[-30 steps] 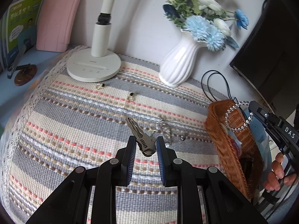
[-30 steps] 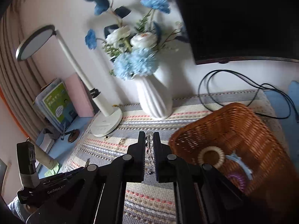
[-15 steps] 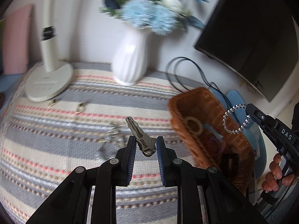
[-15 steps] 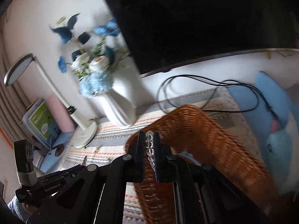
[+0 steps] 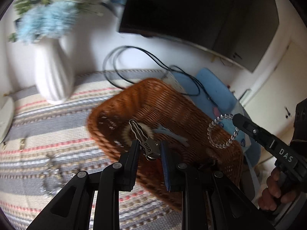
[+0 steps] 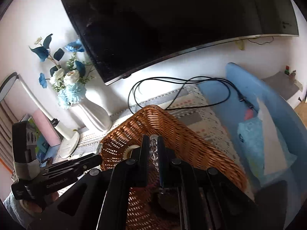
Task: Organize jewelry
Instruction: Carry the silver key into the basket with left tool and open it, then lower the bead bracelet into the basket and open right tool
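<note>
Jewelry is held in both claws above the wicker basket (image 5: 172, 103). Our left gripper (image 5: 148, 149) is clamped on a silver hair clip (image 5: 143, 136), which projects forward over the basket interior. Our right gripper (image 6: 153, 147) is closed on a clear bead bracelet (image 6: 154, 151); the left view shows it hanging as a ring over the basket's right rim. A white vase (image 5: 52, 71) stands on the striped cloth (image 5: 48, 126) beside the basket.

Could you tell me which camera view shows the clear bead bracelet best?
The left wrist view: the bead bracelet hangs as a full open loop from the right gripper above the wicker basket. The right wrist view shows only a few beads, edge-on between its own fingers.
</note>
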`<state>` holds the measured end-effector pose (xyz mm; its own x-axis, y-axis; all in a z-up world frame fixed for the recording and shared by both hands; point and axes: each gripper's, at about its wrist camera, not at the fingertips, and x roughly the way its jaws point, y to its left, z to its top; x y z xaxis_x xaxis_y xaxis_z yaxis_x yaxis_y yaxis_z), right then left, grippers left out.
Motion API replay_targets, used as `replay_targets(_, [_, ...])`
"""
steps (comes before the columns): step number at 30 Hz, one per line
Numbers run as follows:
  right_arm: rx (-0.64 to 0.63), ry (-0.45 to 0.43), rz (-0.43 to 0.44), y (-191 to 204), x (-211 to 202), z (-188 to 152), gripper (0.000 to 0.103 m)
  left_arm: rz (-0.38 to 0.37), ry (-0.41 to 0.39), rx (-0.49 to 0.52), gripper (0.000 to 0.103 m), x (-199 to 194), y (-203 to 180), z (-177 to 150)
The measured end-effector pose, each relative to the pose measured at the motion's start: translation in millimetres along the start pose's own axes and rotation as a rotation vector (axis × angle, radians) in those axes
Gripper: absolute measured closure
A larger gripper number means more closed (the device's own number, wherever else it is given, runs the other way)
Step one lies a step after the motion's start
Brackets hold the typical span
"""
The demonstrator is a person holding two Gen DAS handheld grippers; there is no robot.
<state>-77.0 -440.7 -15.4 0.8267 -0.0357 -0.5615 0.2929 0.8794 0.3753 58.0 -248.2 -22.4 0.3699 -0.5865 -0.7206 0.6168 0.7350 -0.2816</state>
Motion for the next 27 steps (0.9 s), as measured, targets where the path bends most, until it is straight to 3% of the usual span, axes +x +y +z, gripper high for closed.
replay_targets(11, [0.027,0.03,-0.03,-15,10,-5,0.094,-0.046,0.077,0.074,0.08,25,-32,-8])
replay_targets(27, [0.056,0.069,-0.039,-23,20,-12,0.094,-0.017,0.119,0.104,0.08,45,-40,-9])
